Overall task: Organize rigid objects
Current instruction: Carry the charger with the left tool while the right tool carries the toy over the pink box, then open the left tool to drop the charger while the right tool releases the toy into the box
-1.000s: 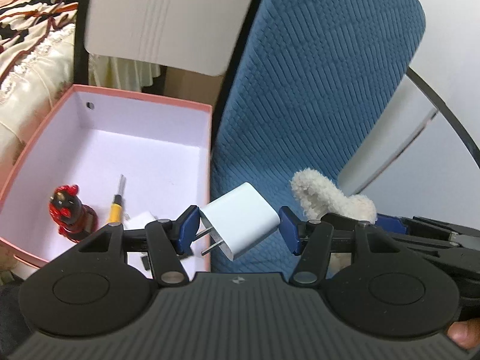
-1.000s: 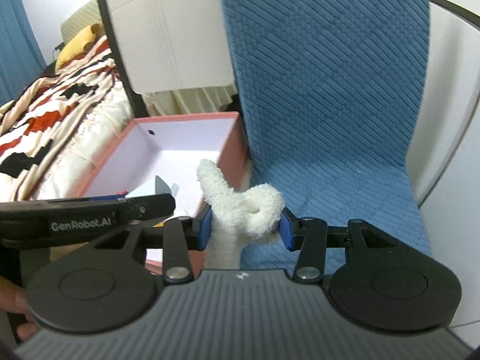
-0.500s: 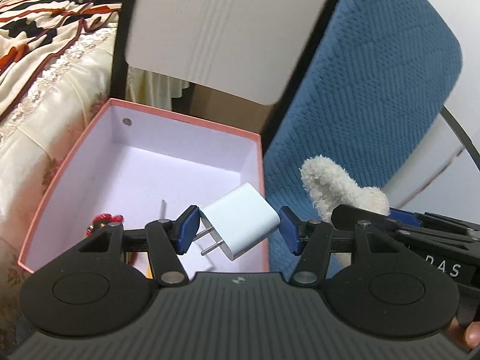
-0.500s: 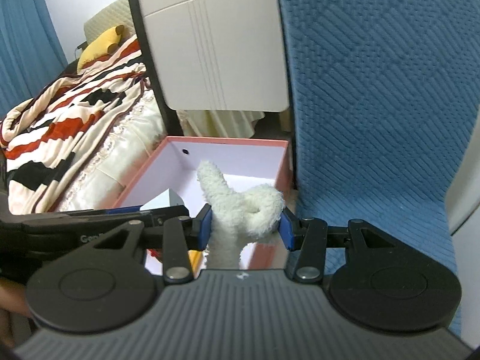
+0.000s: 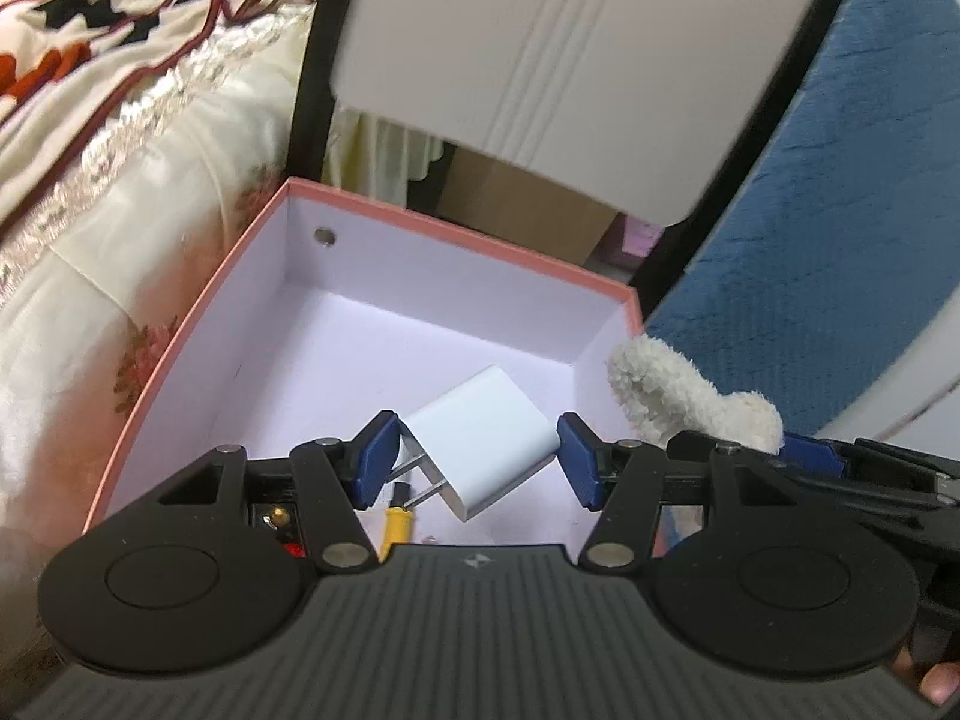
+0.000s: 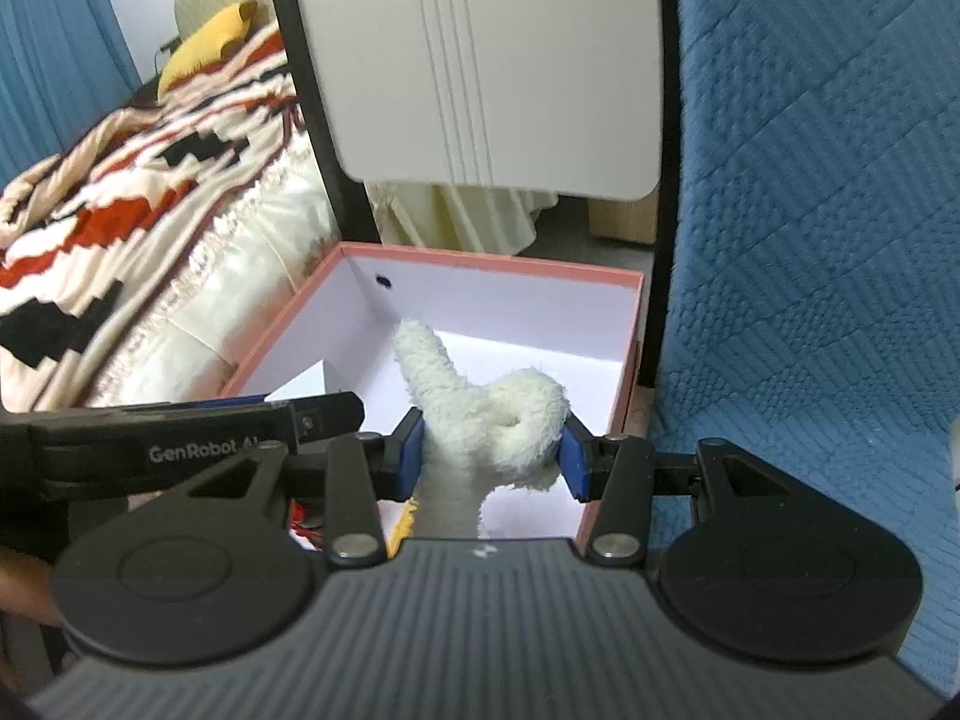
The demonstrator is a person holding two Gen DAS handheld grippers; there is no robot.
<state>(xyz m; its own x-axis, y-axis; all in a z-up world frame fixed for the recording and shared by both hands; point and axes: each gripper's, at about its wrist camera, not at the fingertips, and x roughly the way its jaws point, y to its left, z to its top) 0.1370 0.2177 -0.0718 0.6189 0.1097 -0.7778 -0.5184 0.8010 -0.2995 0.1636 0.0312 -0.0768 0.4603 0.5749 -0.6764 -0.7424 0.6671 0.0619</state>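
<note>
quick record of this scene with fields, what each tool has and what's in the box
left tool: shut on white charger, prongs toward its left pad, held over the box
right tool: shut on fluffy white toy, held over the box
box: pink outside, white inside, open top, beside the bed
in box: yellow-handled item and something red, both mostly hidden by the left tool
right of box: blue quilted chair

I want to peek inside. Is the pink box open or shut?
Open: the pink cardboard box has no lid on, and its white inside shows.
</note>
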